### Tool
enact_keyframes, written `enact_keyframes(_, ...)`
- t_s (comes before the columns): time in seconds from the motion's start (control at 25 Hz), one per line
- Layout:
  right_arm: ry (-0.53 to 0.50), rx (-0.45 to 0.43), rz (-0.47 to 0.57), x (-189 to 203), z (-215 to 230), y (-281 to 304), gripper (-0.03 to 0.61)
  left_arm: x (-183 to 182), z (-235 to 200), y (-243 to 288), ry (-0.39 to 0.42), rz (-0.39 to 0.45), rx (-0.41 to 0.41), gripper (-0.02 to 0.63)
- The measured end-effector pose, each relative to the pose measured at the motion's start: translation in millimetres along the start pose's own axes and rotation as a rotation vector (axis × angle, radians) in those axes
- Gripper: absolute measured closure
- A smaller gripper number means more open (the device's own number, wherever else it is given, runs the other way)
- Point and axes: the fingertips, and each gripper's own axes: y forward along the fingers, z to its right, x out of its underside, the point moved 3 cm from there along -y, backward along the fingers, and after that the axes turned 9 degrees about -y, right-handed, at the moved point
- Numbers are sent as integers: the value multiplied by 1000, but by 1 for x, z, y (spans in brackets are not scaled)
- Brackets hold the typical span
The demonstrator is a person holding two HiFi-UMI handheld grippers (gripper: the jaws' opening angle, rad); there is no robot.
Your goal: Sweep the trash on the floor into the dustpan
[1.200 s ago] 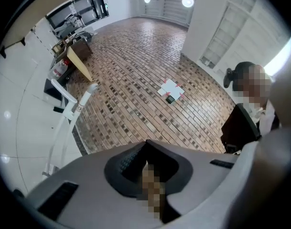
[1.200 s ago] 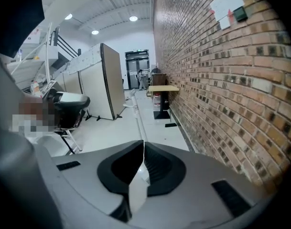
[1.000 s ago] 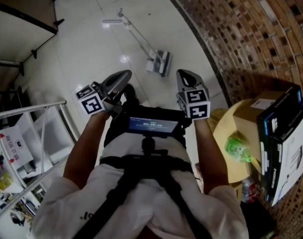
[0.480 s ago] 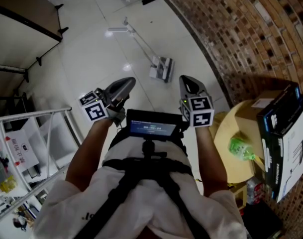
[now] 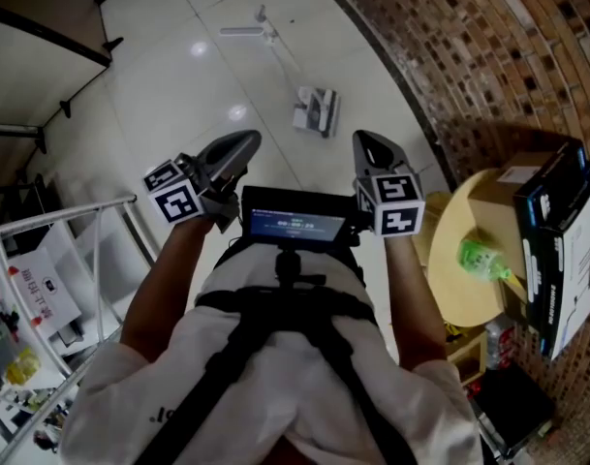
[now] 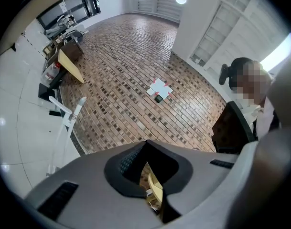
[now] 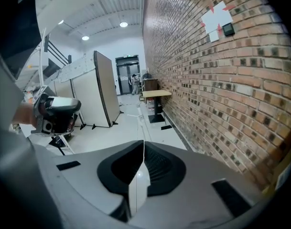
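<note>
**A:** Where is the dustpan?

**B:** The dustpan (image 5: pixel 314 110) lies on the floor (image 5: pixel 178 95) ahead of the person. In the head view it sits above the gap between the two grippers, near the foot of the brick wall (image 5: pixel 488 56) and well apart from both.

**A:** Which way does it run?

**B:** A long thin white handle (image 5: pixel 285 69) leaves the pan and slants up and to the left across the tiles. It ends at a short white crossbar (image 5: pixel 244 32). The long axis lies flat on the floor, pointing away from the person. I cannot tell whether that bar belongs to the pan or to a separate broom.

**A:** Materials?

**B:** The pan is boxy, pale grey and white, and looks like plastic. The floor is glossy white tile with lamp glints, and the wall is rough brown brick with pale joints. On the right, a round yellow counter (image 5: pixel 450 279) carries a green translucent thing (image 5: pixel 479 257).

**A:** And the grippers?

**B:** The left gripper (image 5: pixel 244 145) has smooth grey moulded jaws with the tips met and nothing between them. The right gripper (image 5: pixel 367 143) has its jaws pressed together along a thin seam, also empty. Both are held in front of the chest and touch nothing.
</note>
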Motion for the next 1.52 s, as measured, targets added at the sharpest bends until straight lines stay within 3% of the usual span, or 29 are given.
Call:
enact_keyframes(0.48, 2, 31, 42, -23, -34, -22, 578, 0, 13, -30, -17, -36, 33, 612)
enact_keyframes(0.88, 4, 15, 65, -30, -38, -30, 578, -2, 22, -23, 41, -83, 40, 612)
enact_keyframes(1.52, 36, 1, 71, -39, -39, -36, 578, -1, 22, -23, 29, -79, 42, 612)
